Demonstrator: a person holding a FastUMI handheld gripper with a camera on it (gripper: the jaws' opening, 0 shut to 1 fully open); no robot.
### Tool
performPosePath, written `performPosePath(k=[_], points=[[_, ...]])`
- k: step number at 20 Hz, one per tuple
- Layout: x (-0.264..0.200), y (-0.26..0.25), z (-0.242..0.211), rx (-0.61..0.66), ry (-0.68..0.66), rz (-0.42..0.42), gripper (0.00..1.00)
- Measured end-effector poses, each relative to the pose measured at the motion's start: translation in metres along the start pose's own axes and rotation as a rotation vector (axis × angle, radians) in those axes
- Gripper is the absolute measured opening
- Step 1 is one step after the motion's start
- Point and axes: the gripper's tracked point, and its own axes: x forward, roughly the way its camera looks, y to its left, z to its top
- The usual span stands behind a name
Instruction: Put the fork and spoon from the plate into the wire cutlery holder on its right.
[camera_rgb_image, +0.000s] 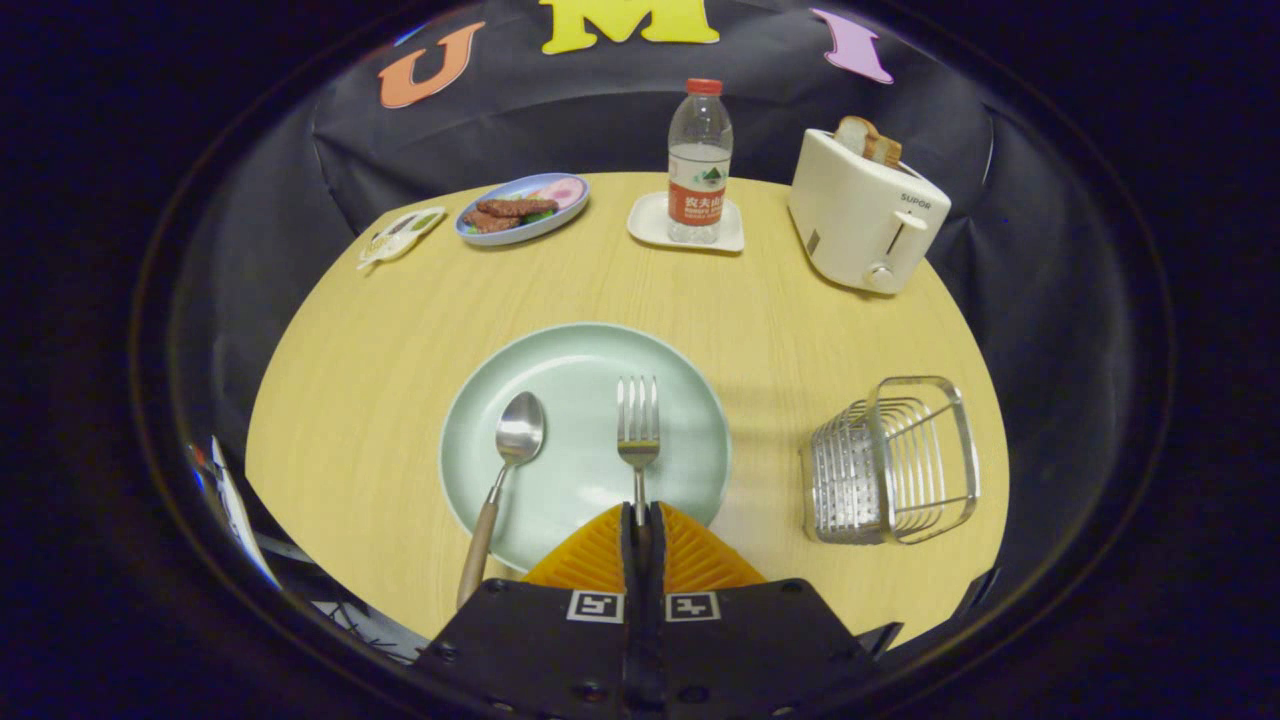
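Observation:
A pale green plate (585, 350) lies on the round wooden table just ahead of my fingers. On it a metal fork (638, 425) points away from me, its handle running down between my two fingers. My gripper (641, 512) is shut on that fork handle at the plate's near rim. Left of the fork lies a spoon (505, 470) with a wooden handle that sticks out over the plate's near edge. The wire cutlery holder (893, 462) stands to the right of the plate, with nothing in it.
Beyond the plate stand a water bottle (699, 160) on a white coaster, a white toaster (865, 210) with bread at the right, a small plate of food (522, 208) and a sachet (400, 235) at the left. The table's near edge runs beside my fingers.

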Motion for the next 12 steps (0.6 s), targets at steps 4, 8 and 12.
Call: performPosePath(k=[4,8,12], points=[[-0.057,-0.024,0.029,-0.005,0.030,0.024,0.01],[-0.105,-0.070,0.053,-0.064,0.024,-0.018,0.00],[-0.128,-0.107,0.046,-0.013,0.114,-0.034,0.00]])
